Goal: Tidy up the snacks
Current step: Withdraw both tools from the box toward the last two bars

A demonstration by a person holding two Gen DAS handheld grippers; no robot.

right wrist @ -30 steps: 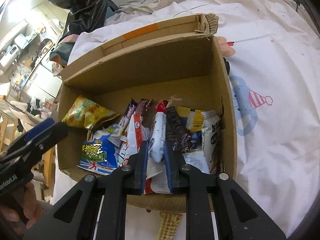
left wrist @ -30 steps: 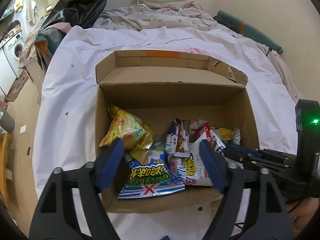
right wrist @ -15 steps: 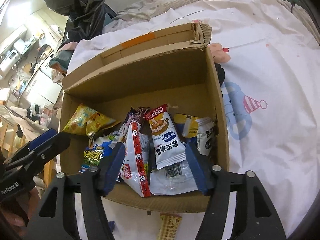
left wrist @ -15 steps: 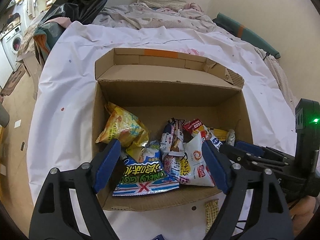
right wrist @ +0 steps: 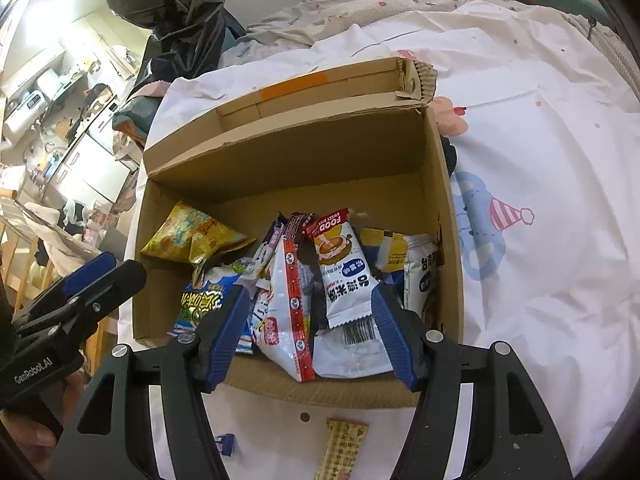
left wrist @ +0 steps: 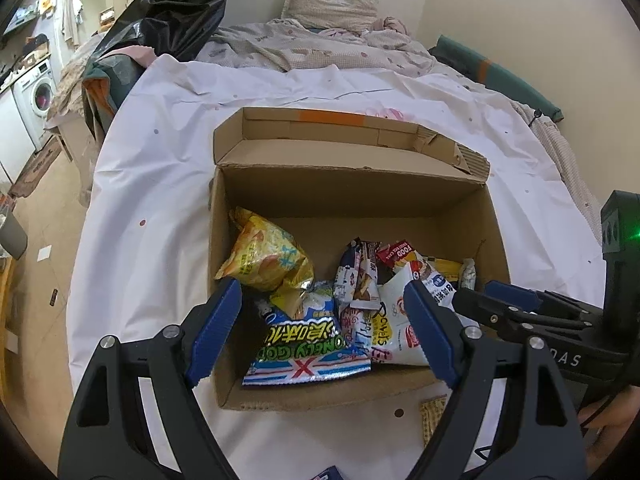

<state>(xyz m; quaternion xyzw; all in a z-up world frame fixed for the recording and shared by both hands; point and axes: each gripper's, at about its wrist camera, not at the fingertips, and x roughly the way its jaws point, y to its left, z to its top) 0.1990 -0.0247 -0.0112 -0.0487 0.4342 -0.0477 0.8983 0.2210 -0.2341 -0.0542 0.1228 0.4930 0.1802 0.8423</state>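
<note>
An open cardboard box (left wrist: 348,196) (right wrist: 280,168) stands on a white sheet and holds several snack packets. A yellow bag (left wrist: 266,258) (right wrist: 192,236) lies at its left, a blue-and-green bag (left wrist: 308,344) at the front, and a white packet with a red "FOOD" strip (right wrist: 344,268) (left wrist: 416,276) at the right. My left gripper (left wrist: 320,340) is open and empty above the box's near edge. My right gripper (right wrist: 312,336) is open and empty above the near edge, with the white packet lying between its fingers, loose.
A tan wafer packet (right wrist: 342,448) (left wrist: 432,412) lies on the sheet in front of the box. A small blue packet (right wrist: 224,442) lies to its left. A black bag (left wrist: 176,8) and bedding (left wrist: 320,40) are beyond. The floor drops off at the left.
My right gripper was shut on the white packet a second ago; it has opened and drawn back, and the packet now lies in the box. The left gripper drew back slightly.
</note>
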